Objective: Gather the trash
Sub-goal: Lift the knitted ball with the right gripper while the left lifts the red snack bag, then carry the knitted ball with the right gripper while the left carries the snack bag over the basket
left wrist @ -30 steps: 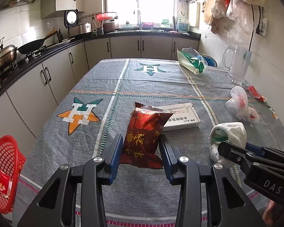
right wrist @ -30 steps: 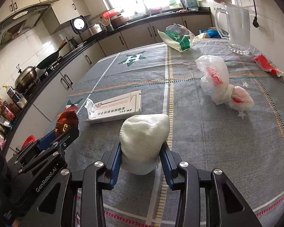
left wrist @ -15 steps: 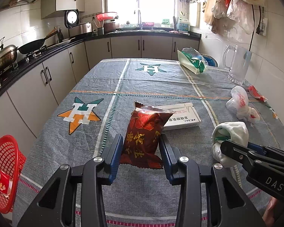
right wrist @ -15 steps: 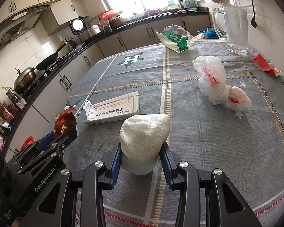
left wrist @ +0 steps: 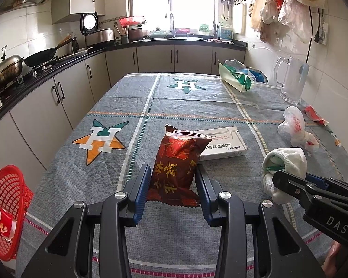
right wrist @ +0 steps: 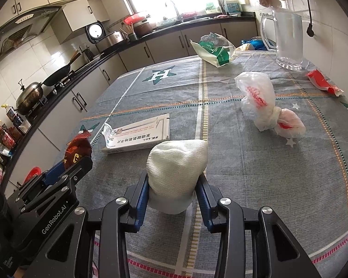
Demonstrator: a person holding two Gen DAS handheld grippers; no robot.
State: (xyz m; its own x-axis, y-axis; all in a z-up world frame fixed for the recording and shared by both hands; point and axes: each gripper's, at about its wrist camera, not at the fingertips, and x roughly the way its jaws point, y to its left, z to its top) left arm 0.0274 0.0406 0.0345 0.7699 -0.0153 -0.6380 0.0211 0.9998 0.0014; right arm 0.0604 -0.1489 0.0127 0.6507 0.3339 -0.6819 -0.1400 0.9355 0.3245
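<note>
A dark red snack bag with gold lettering stands upright between the blue pads of my left gripper, which is shut on it; the bag's bottom seam is close to the grey tablecloth. My right gripper is shut on a white mesh foam wad. In the left wrist view that wad shows at the right, green inside its open end. From the right wrist view the red bag peeks out above the left gripper's black body at the lower left.
A flat white box lies just beyond both held items. Further right are a knotted plastic bag, a red wrapper, a green-white bag and a glass jug. A red basket sits below the table's left edge.
</note>
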